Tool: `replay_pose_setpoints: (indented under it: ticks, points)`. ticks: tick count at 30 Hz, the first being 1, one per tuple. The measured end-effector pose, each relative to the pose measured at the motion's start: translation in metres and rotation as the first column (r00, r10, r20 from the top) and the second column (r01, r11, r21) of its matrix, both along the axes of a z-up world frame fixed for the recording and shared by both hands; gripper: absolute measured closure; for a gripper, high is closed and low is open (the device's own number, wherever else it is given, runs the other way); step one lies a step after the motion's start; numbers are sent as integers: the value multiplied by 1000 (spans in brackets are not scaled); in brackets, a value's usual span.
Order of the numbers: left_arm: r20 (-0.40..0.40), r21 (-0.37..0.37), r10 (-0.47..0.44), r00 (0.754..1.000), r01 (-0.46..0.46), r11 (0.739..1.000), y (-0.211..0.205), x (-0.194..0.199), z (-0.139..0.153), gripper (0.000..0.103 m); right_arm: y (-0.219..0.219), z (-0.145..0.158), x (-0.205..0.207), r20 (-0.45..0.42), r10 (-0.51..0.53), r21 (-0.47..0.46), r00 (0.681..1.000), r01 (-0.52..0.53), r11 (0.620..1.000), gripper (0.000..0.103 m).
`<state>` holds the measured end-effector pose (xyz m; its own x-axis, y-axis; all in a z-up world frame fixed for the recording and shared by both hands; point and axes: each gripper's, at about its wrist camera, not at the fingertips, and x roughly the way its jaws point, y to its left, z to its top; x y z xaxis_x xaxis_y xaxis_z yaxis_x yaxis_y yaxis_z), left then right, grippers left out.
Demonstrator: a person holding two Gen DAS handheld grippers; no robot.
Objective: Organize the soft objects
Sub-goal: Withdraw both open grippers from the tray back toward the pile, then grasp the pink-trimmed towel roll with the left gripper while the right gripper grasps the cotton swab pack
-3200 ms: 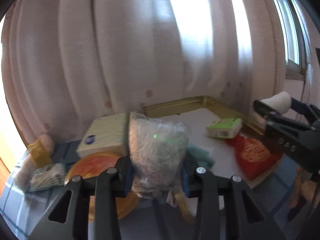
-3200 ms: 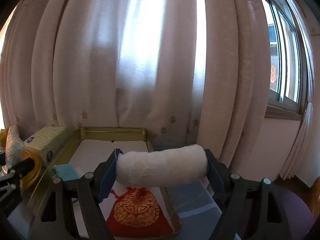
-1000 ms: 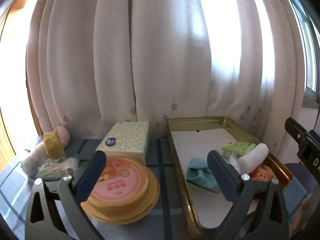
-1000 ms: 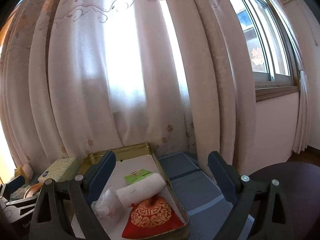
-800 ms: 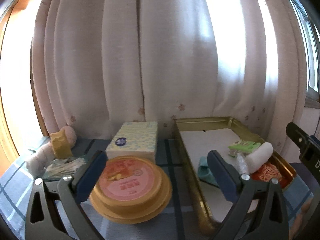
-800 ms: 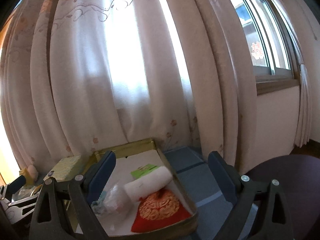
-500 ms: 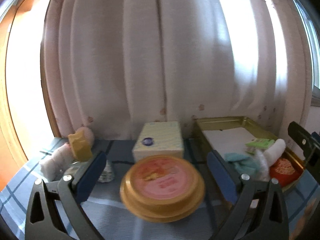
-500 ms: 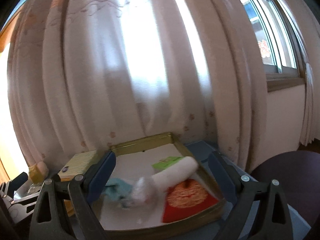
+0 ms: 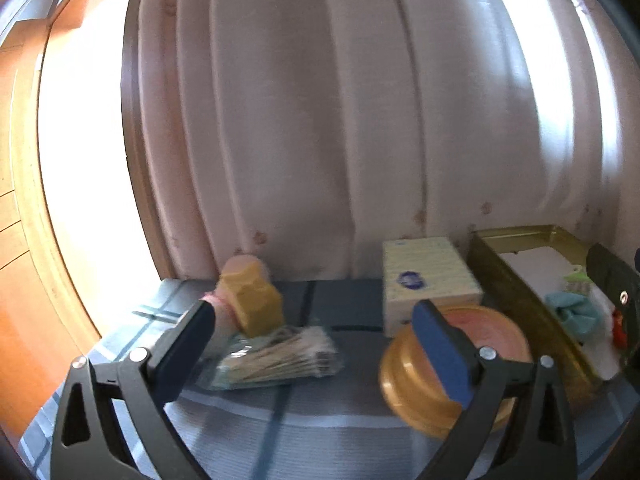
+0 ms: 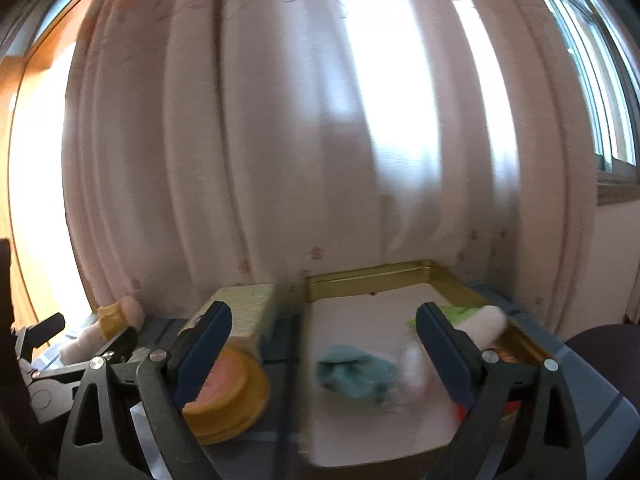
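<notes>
My left gripper [image 9: 320, 344] is open and empty above the blue checked tablecloth [image 9: 304, 432]. Ahead of it lie a clear packet of cotton swabs [image 9: 276, 354] and a pink roll with a yellow wrap [image 9: 250, 300]. My right gripper [image 10: 322, 352] is open and empty, facing the gold tray [image 10: 372, 272]. In the tray lie a teal cloth [image 10: 354, 370], a white bandage roll [image 10: 490, 330], a clear bag [image 10: 414, 372], a green packet [image 10: 456, 314] and a red pouch, mostly hidden behind my right finger.
A round yellow tin with a pink lid [image 9: 452, 368] and a pale green tissue box [image 9: 428, 276] stand left of the tray. Pink curtains [image 9: 360, 120] hang right behind the table. A window is at the right [image 10: 600, 80]. The right gripper shows at the left view's edge [image 9: 616, 280].
Both grippers let go of their loads, the clear bag and the white roll, into the tray and opened. Both views have since swung left; the left gripper now faces the swab packet.
</notes>
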<state>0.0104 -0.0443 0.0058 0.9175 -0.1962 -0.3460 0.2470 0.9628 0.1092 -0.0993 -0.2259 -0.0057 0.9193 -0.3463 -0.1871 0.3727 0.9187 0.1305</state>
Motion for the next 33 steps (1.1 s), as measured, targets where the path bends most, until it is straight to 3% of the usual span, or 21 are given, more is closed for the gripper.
replay_pose_setpoints:
  ticks: [14, 27, 30, 33]
  points:
    - [-16, 11, 102, 995, -102, 995, 69, 38, -1, 3, 80, -2, 43, -44, 135, -16, 990, -136, 991, 8]
    - [-74, 24, 226, 971, -225, 974, 132, 90, -6, 3, 136, -6, 74, -109, 230, -13, 967, -233, 972, 10]
    - [-127, -30, 250, 960, -256, 966, 150, 101, -9, 3, 149, -8, 84, -141, 265, 3, 954, -267, 964, 20]
    - [-168, -84, 262, 950, -279, 957, 166, 110, -11, 3, 160, -12, 100, -196, 300, 45, 934, -297, 954, 20]
